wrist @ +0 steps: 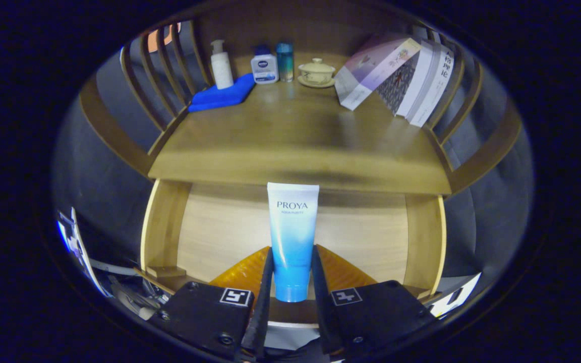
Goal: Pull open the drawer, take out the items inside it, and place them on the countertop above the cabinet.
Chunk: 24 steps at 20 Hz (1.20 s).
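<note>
The gripper point(293, 282) is clamped on the lower half of a tube point(293, 237), one finger on each side, cap end toward the camera, held over the open drawer point(220, 232). The countertop point(290, 136) lies at twelve o'clock beyond the tube; bottles point(264, 64) and a blue cloth point(222, 94) sit at eleven, books point(406, 75) at one. Risk, as I judge it: the soft tube could slip or tilt in the squeeze, or catch the countertop's front edge on the lift.

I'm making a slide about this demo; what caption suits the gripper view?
Fingers shut on a blue-and-white tube, held above the open drawer, just below the countertop.
</note>
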### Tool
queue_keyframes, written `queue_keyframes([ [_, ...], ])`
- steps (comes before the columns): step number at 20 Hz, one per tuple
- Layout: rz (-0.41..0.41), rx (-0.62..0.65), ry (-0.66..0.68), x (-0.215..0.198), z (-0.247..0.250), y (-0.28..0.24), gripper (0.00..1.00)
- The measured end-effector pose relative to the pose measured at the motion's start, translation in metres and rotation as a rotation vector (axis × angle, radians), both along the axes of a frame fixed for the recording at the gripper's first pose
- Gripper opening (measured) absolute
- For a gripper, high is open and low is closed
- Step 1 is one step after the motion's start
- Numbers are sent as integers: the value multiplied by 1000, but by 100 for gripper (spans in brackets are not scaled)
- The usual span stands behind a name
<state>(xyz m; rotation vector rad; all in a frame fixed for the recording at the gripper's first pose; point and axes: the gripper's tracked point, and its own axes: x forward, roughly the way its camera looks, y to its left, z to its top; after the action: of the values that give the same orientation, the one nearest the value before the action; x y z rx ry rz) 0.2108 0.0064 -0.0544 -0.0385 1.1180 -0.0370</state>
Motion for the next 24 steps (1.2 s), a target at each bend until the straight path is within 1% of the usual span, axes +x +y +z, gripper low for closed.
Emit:
queue_keyframes([
  [6,-18,-9,-66,45,8,0,44],
  [10,-21,-38,-81,66,8,-3,44],
  [12,-15,-62,-83,71,8,-6,44],
  [17,-31,-50,-80,84,-5,-7,44],
  [24,-74,-28,-101,89,-12,-6,44],
])
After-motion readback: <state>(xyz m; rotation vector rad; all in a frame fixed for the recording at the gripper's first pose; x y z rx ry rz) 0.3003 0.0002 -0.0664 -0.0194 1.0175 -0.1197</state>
